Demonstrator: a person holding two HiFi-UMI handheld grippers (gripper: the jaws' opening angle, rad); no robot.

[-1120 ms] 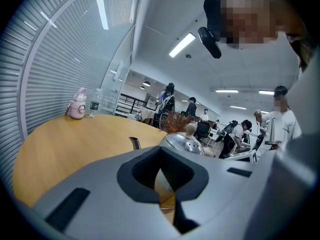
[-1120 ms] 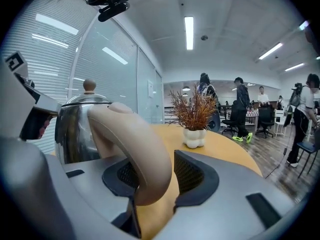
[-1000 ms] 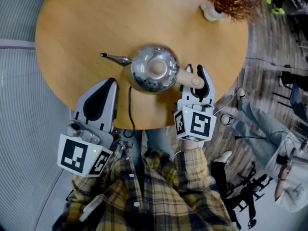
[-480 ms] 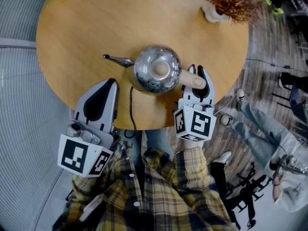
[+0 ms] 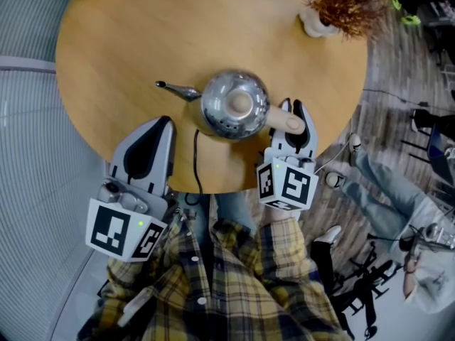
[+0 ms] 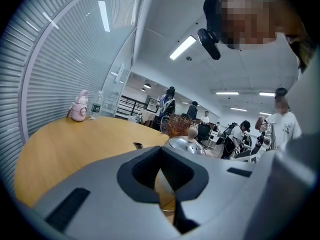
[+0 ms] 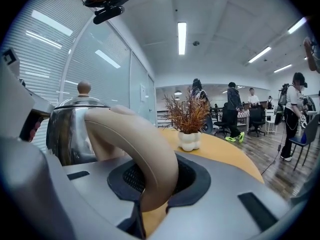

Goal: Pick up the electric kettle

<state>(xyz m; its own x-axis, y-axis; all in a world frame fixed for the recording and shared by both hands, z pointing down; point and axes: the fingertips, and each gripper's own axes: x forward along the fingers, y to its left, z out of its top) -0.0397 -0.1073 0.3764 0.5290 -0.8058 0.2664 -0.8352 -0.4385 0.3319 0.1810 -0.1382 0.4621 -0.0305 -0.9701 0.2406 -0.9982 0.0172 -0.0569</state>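
Observation:
A round steel electric kettle (image 5: 231, 105) with a tan knob, a thin spout (image 5: 174, 89) pointing left and a tan handle (image 5: 284, 119) stands near the front edge of the round wooden table (image 5: 142, 34). My right gripper (image 5: 295, 116) is at the kettle's right side, and its jaws have just been closing. The handle (image 7: 145, 149) lies between them and the pads press on it. My left gripper (image 5: 153, 137) is at the table's front edge, left of the kettle and apart from it, with its jaws shut and empty. In the left gripper view the kettle (image 6: 186, 145) shows just beyond that gripper (image 6: 162, 176).
A black cord (image 5: 195, 162) runs from the kettle over the table's front edge. A white vase of dried brown plants (image 5: 323, 9) stands at the back right. A pink bottle (image 6: 78, 109) sits at the far left edge. People and office chairs fill the room behind.
The right gripper's jaws have drawn in onto the kettle's handle. The kettle sits slightly further right in the head view. The left gripper has kept still.

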